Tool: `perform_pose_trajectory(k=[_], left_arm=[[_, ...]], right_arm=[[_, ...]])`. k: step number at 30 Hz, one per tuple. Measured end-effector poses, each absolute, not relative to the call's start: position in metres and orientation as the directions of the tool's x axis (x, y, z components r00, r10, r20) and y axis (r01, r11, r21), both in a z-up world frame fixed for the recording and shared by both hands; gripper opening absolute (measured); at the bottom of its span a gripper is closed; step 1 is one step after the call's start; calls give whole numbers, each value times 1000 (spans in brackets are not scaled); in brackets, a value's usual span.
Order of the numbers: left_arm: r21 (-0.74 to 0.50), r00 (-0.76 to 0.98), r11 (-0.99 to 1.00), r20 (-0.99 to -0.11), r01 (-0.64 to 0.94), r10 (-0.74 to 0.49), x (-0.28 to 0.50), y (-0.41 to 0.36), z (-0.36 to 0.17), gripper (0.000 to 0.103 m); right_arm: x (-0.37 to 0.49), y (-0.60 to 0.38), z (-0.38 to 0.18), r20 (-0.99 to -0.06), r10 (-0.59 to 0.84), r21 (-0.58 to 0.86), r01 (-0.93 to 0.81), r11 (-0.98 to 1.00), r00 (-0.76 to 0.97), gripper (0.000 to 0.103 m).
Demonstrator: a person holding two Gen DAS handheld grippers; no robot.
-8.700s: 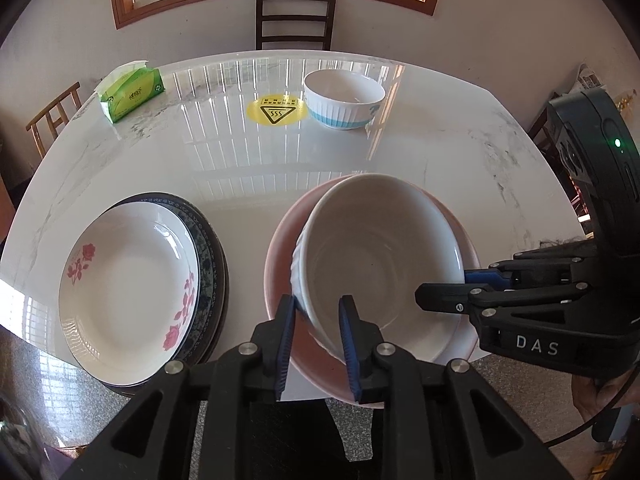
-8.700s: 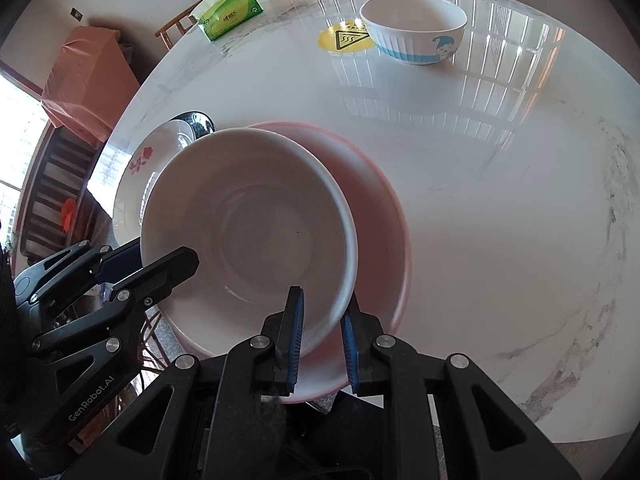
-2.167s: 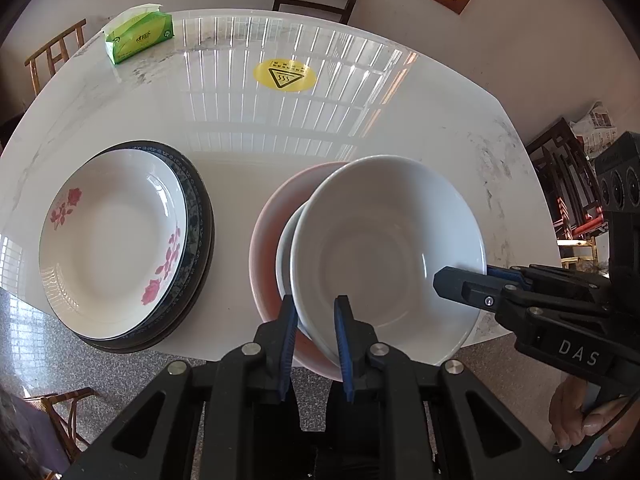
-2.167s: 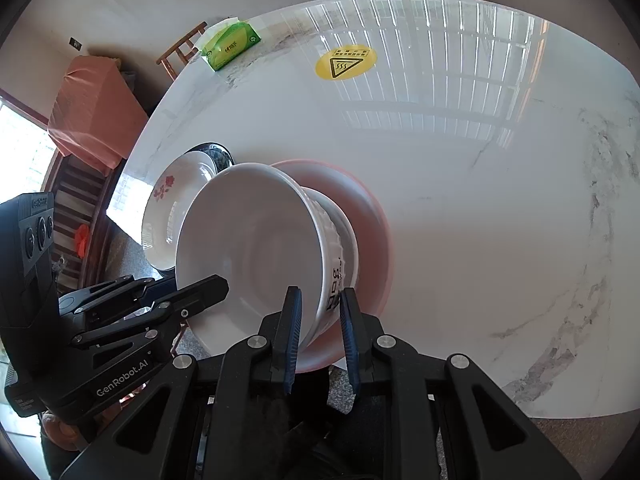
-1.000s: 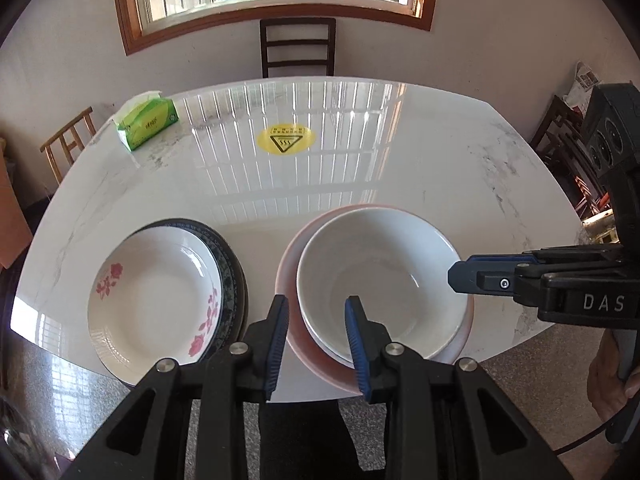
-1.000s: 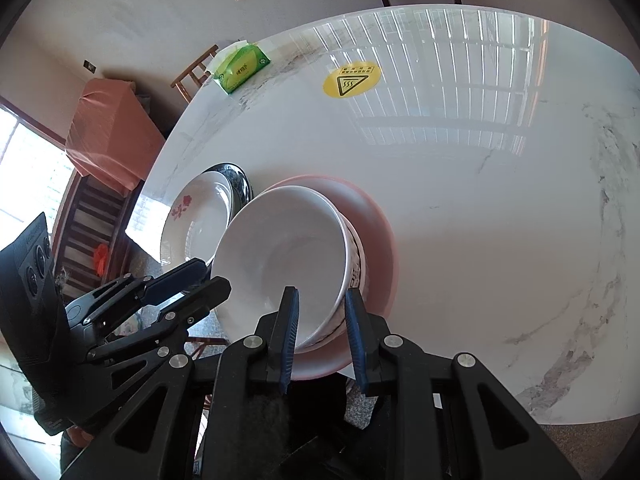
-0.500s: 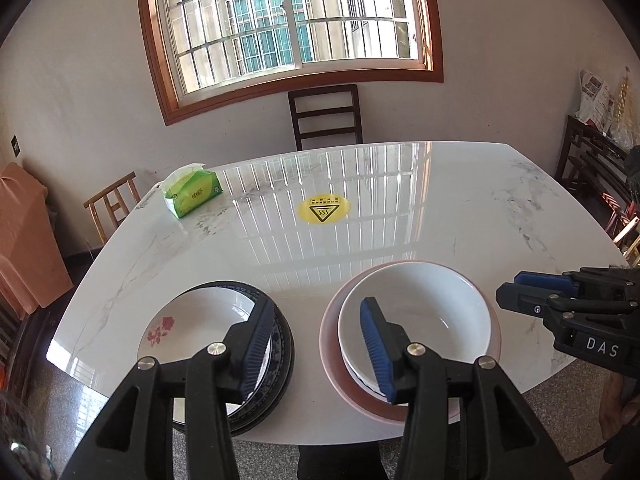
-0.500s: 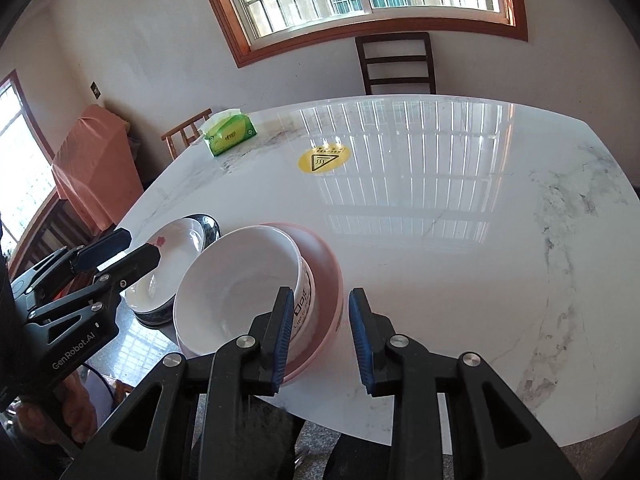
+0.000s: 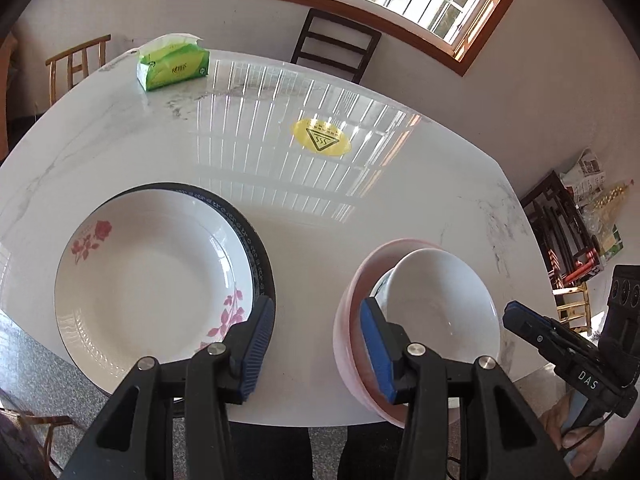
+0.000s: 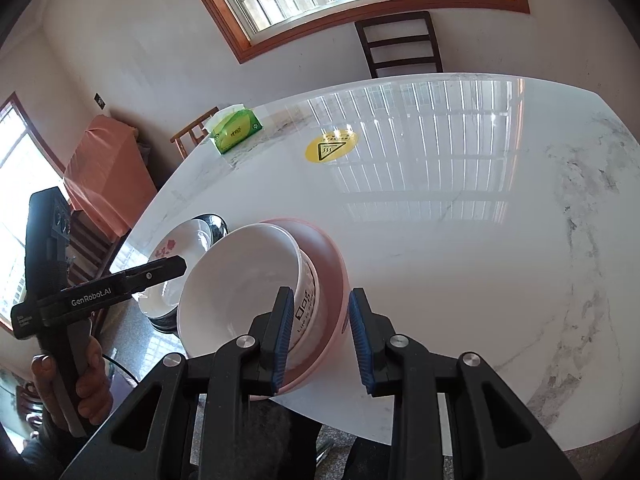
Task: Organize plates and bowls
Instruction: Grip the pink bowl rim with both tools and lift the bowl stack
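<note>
A white bowl (image 9: 444, 304) sits nested in another bowl inside a pink plate (image 9: 348, 320) at the table's near edge; the stack also shows in the right wrist view (image 10: 240, 292). Left of it, a white rose-patterned plate (image 9: 148, 280) lies on a dark-rimmed plate (image 9: 260, 260). My left gripper (image 9: 316, 344) is open and empty, above the gap between the two stacks. My right gripper (image 10: 320, 336) is open and empty, its jaws astride the pink plate's (image 10: 332, 264) near rim without gripping it.
A white marble table (image 9: 240, 160) carries a yellow warning sticker (image 9: 322, 142) and a green tissue pack (image 9: 174, 66) at the back left. Chairs stand behind the table (image 10: 400, 40) and at its left (image 9: 76, 64). A shelf stands at the right (image 9: 568, 232).
Both grippers let go of the upper white bowl, leaving it nested in the stack, then opened wider and drew back. The left gripper has swung left, between the two stacks.
</note>
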State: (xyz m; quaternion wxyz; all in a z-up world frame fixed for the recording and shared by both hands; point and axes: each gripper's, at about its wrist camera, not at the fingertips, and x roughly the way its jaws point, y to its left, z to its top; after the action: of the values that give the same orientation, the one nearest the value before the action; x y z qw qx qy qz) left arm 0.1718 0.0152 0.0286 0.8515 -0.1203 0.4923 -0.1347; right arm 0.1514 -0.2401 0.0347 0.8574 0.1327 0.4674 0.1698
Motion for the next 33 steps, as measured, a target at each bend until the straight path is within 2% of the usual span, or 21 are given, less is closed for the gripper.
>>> perform_pose_trajectory(k=[4,10,13,24,26,29,33], left_arm=[[-383,415,920,-826,85,-382,179,20,17,46],[-402,369,913,-840,66,-397,182,20,8,46],[-369,358,927,-858,69,-368,183,14,6,46],[-185,309,978,-929,92,-205,178,-17,0,47],[-189,309,979,-929,75,-203,177,-16,-1,48],[-224,316,974,-923,27,-221,179,-9,-4,49],[-231,304,973,-927,6,-222,181,-9,-4,48]], right_arm=[[158,-249,25,-768,451,437,-143,888,454,28],[166,-249,7,-820,438,427,-115,897,369,28],[171,-246,2,-836,438,424,-115,898,332,28],[190,-223,0,-934,287,249,-188,950,213,28],[192,-220,-1,-941,274,235,-202,951,197,28],[195,-219,-3,-941,293,258,-203,945,169,22],[195,-215,-2,-949,278,240,-233,942,150,21]])
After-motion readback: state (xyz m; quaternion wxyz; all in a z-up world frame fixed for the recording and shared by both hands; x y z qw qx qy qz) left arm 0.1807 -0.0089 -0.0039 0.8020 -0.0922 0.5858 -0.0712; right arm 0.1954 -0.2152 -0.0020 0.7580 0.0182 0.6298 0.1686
